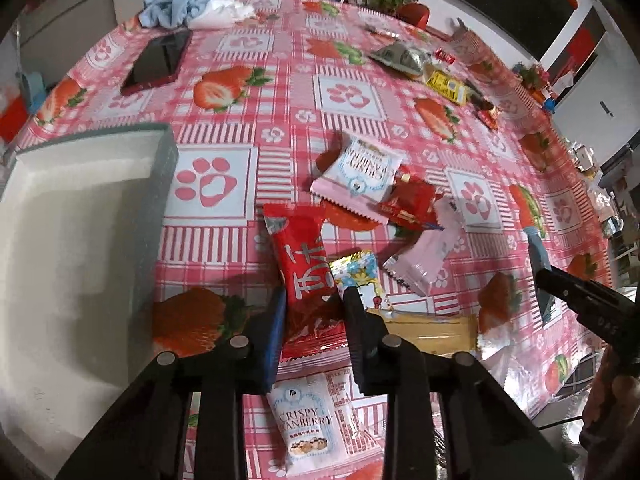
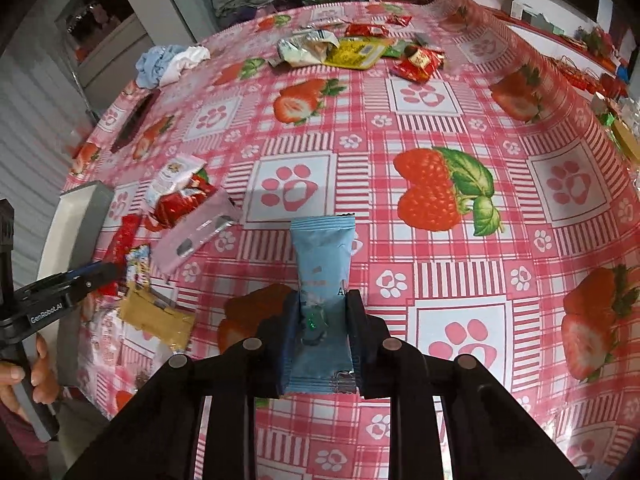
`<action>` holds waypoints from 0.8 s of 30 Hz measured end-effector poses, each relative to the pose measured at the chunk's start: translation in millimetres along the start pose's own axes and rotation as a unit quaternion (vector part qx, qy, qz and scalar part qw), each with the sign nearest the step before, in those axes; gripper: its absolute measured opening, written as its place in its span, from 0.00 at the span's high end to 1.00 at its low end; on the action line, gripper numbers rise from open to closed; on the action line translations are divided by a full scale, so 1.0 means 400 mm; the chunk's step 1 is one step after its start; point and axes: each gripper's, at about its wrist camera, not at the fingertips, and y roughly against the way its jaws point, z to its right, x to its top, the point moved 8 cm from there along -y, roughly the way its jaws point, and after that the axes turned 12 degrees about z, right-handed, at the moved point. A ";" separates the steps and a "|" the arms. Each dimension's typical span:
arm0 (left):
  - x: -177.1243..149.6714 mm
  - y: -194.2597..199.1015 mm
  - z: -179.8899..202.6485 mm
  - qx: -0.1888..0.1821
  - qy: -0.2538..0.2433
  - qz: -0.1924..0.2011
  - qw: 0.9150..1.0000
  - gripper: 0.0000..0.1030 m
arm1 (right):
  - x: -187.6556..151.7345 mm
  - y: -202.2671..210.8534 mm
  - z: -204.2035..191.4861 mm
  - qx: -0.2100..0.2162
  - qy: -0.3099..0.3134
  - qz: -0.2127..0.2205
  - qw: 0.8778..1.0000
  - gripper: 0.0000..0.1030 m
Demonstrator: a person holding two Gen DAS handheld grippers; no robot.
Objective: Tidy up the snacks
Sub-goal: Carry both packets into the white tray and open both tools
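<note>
White-lined, the grey bin [image 1: 80,216] sat at the table's [image 1: 280,92] left edge. Beside it, the left hand-held gripper [image 1: 314,320] pinched a red packet [image 1: 304,256] above the scattered snacks [image 1: 360,172]. Farther right, the right hand-held gripper [image 2: 322,320] clamped a blue packet [image 2: 324,256] over the strawberry-print cloth.

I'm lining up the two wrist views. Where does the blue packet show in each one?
Left wrist: the blue packet is at the right edge, seen edge-on in the right gripper.
Right wrist: bottom centre, upright between the fingers of that gripper, shut on it.
Shared landmark: the white bin, at left in the left wrist view and at the left edge in the right wrist view.
</note>
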 end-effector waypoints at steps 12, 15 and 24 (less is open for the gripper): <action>0.009 -0.030 -0.038 0.038 0.021 -0.010 0.999 0.32 | 0.004 0.024 -0.029 0.003 0.011 0.006 1.000 0.76; 0.013 -0.043 -0.028 0.040 0.017 -0.019 0.999 0.32 | -0.001 0.022 -0.023 0.003 0.006 0.004 1.000 0.76; -0.003 -0.072 -0.015 0.046 0.035 -0.037 0.998 0.34 | 0.000 0.026 -0.021 0.006 0.001 0.005 1.000 0.76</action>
